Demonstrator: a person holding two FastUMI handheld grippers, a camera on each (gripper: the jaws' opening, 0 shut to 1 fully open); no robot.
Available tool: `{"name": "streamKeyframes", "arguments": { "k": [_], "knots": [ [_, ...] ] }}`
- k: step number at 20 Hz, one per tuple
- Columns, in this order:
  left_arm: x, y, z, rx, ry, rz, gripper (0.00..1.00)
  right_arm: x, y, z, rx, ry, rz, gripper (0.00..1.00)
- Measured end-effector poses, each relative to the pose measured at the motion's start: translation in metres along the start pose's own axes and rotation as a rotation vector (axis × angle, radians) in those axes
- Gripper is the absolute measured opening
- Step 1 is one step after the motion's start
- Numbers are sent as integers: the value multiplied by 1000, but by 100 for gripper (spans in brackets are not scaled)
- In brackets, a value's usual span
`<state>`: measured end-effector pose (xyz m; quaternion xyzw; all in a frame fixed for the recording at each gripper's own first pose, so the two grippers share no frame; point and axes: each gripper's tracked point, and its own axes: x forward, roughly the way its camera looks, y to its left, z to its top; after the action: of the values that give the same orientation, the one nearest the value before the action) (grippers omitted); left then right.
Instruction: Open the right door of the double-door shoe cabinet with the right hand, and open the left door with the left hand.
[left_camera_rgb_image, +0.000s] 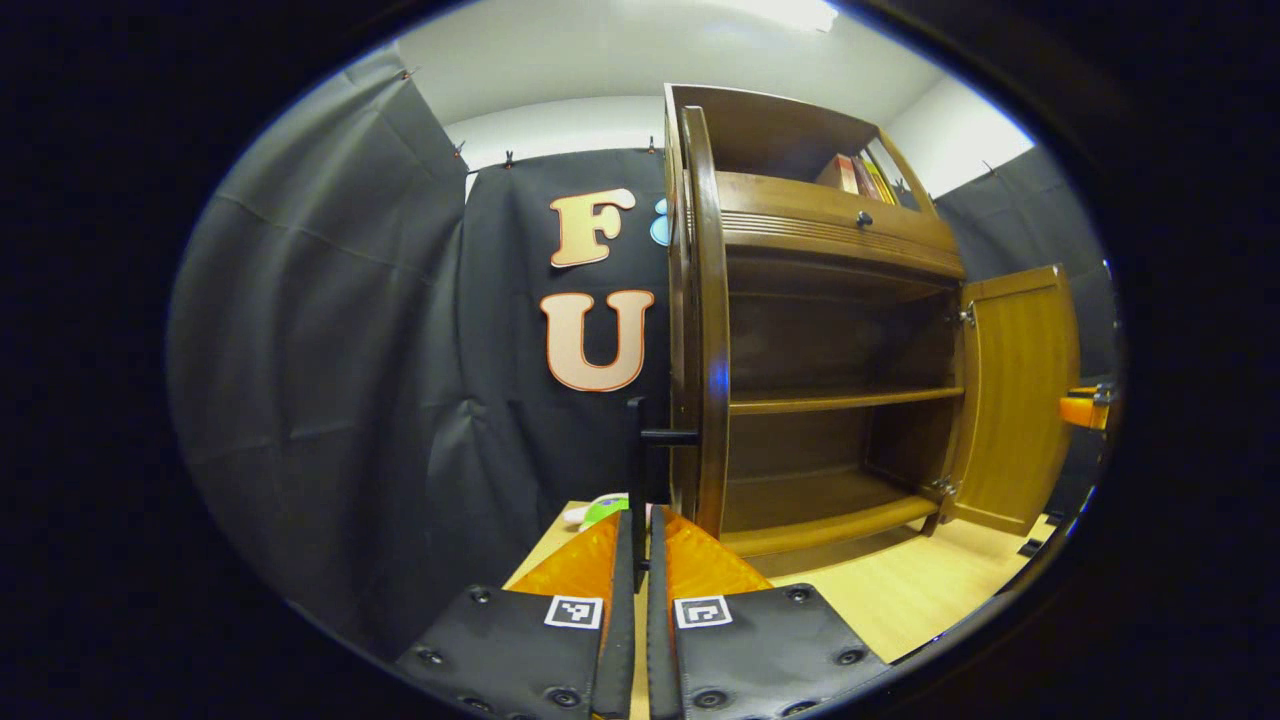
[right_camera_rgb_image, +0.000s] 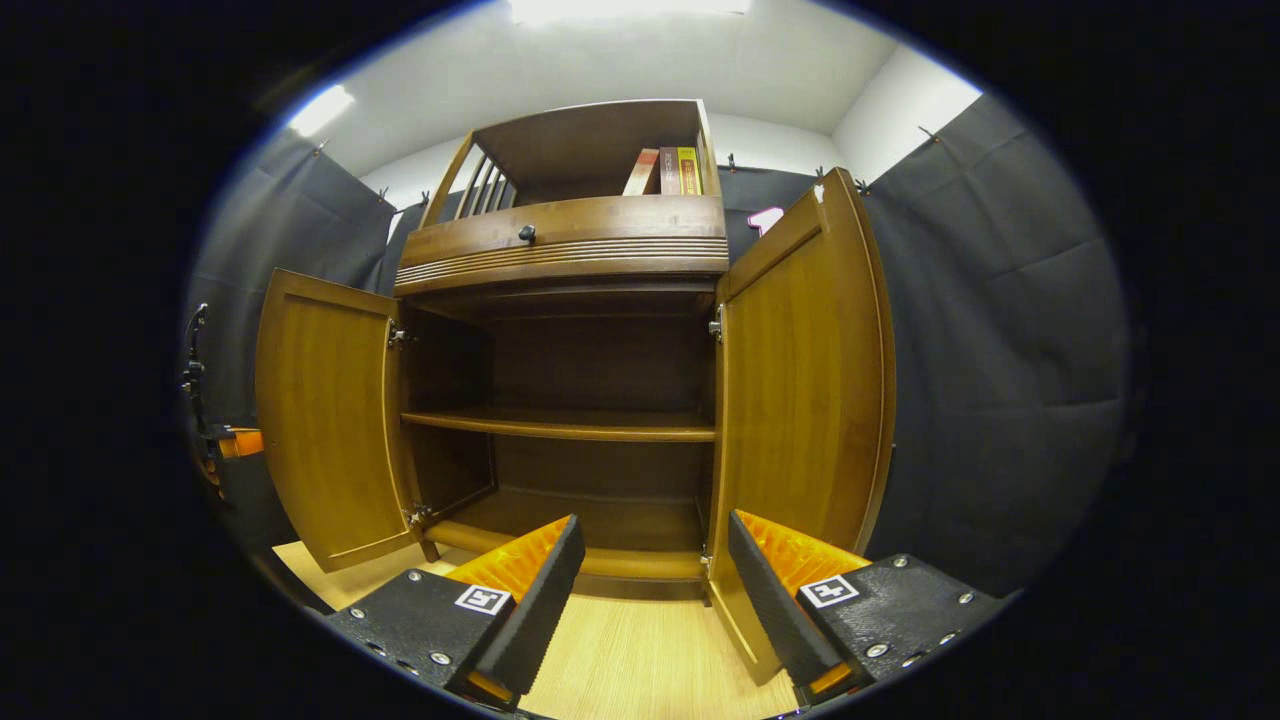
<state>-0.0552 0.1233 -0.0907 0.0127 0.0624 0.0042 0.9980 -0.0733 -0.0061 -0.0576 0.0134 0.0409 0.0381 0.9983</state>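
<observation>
Gaping shoe cabinet (right_camera_rgb_image: 565, 425), both doors swung wide; left jaws together, right jaws apart.

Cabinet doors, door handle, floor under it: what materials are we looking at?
Doors, left door and right door: look like wood or wood veneer, brown, semi-gloss; faint grain and soft reflections show. Can't tell solid from veneer.
Door handle: dark bar, probably metal or plastic; too dark to tell.
Floor: pale wood-look boards, likely laminate; fine straight grain, matte.

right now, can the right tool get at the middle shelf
Probably yes: the left door and right door stand open; the open right tool faces the middle shelf with nothing between.
</observation>
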Motion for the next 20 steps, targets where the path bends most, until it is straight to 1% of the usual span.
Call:
{"name": "streamKeyframes", "arguments": {
  "k": [1,3,4,5,6,11,13,14,15,17,20],
  "knots": [
    [-1,3,-2,10,14,15,13,1,2,-1,1,1,4,90],
    [-4,1,-5,3,29,25,12,1,3,-1,-1,2,6,90],
    [-8,0,-4,-9,31,26,11,2,2,-1,-2,3,5,100],
    [-12,-1,-2,-16,32,37,13,2,1,-2,0,5,3,100],
    [-17,-2,0,-13,28,51,13,2,-1,-2,3,6,0,90],
    [-41,-22,23,48,7,110,12,5,-9,-1,19,4,-17,90],
    [-48,-35,30,58,11,106,14,7,-10,-2,20,8,-16,90],
    [-51,-42,31,53,15,107,22,6,-11,-1,18,8,-17,90],
    [-54,-48,33,49,18,104,25,7,-12,0,15,6,-17,90],
    [-58,-61,40,42,13,101,39,7,-11,3,18,3,-14,90],
    [-57,-84,56,36,-14,66,64,7,-11,7,15,-3,-9,100]
  ]
}}
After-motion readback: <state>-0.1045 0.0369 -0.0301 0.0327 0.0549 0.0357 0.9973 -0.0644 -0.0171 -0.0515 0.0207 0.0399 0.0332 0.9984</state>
